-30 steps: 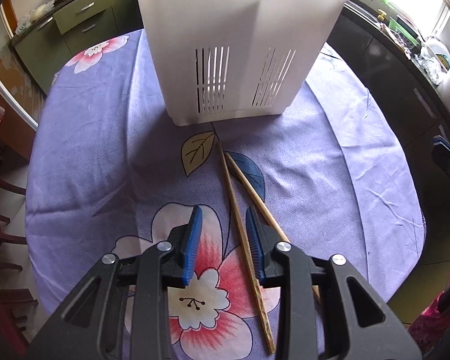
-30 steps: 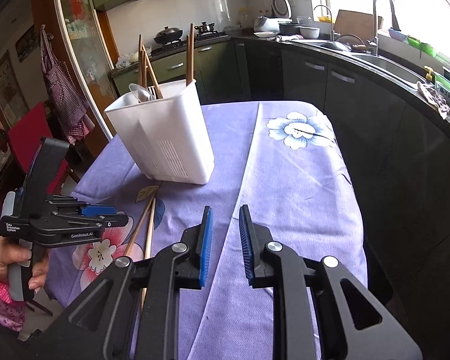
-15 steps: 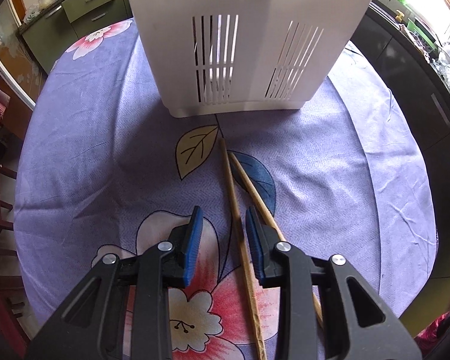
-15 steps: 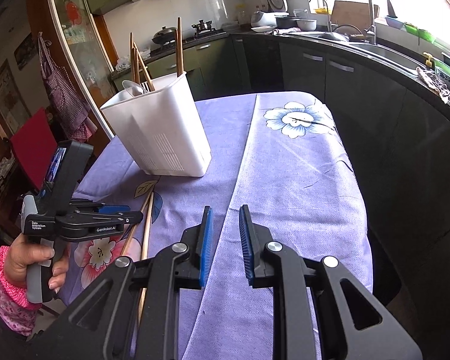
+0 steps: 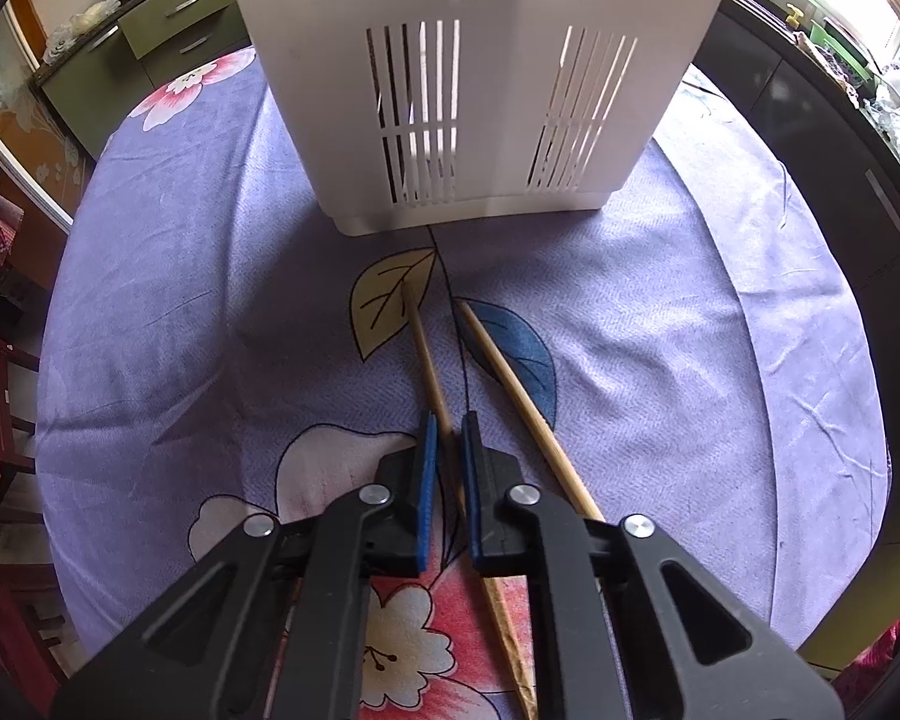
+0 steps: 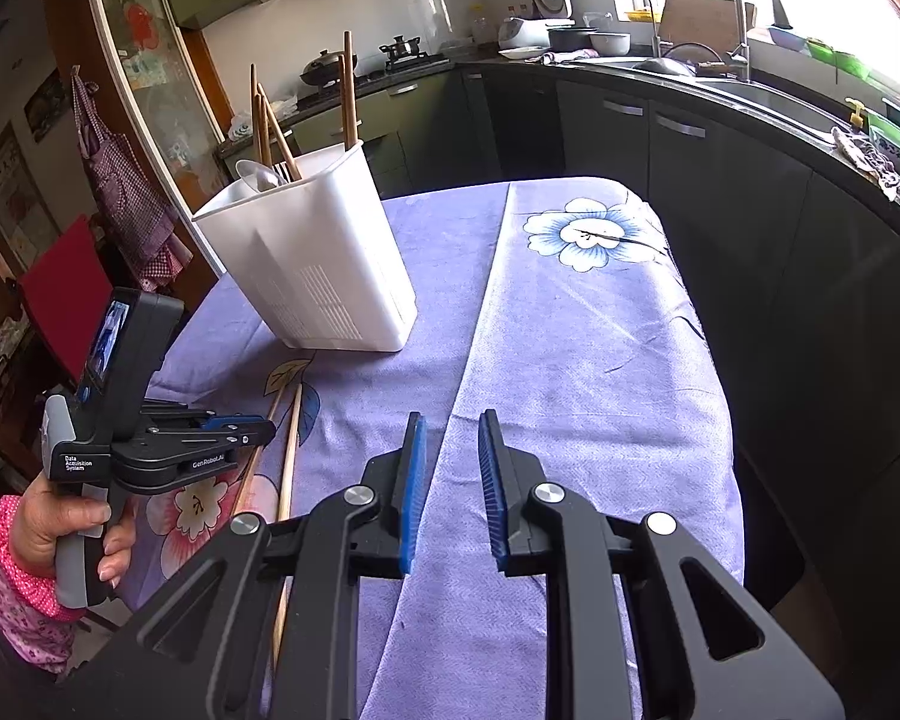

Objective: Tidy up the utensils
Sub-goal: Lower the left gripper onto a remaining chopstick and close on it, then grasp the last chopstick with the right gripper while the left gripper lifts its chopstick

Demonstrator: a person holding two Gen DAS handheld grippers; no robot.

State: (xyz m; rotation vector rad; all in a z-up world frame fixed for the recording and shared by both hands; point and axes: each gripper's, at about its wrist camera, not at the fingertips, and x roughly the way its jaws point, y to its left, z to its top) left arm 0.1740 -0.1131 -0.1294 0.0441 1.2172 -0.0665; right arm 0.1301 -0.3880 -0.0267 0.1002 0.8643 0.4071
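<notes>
The left gripper [image 5: 447, 438] is narrowed around one chopstick [image 5: 421, 336] lying on the purple cloth [image 5: 180, 312], seemingly pinching it, though contact is hard to confirm. The second chopstick [image 5: 519, 396] lies just beside it, to the right. The white holder [image 5: 480, 78] stands just ahead, with chopsticks and a spoon inside. The right gripper [image 6: 450, 468] hovers spread apart over the cloth, holding nothing.

The cloth [image 5: 210, 330] over the surface is lilac, printed with pink-and-white flowers, a yellow leaf and a blue leaf. The utensil holder [image 5: 480, 72] is plain white with slotted vents. Both chopsticks [image 5: 426, 354] are pale tan wood. The left gripper [image 5: 448, 438] is black with blue pads.
</notes>
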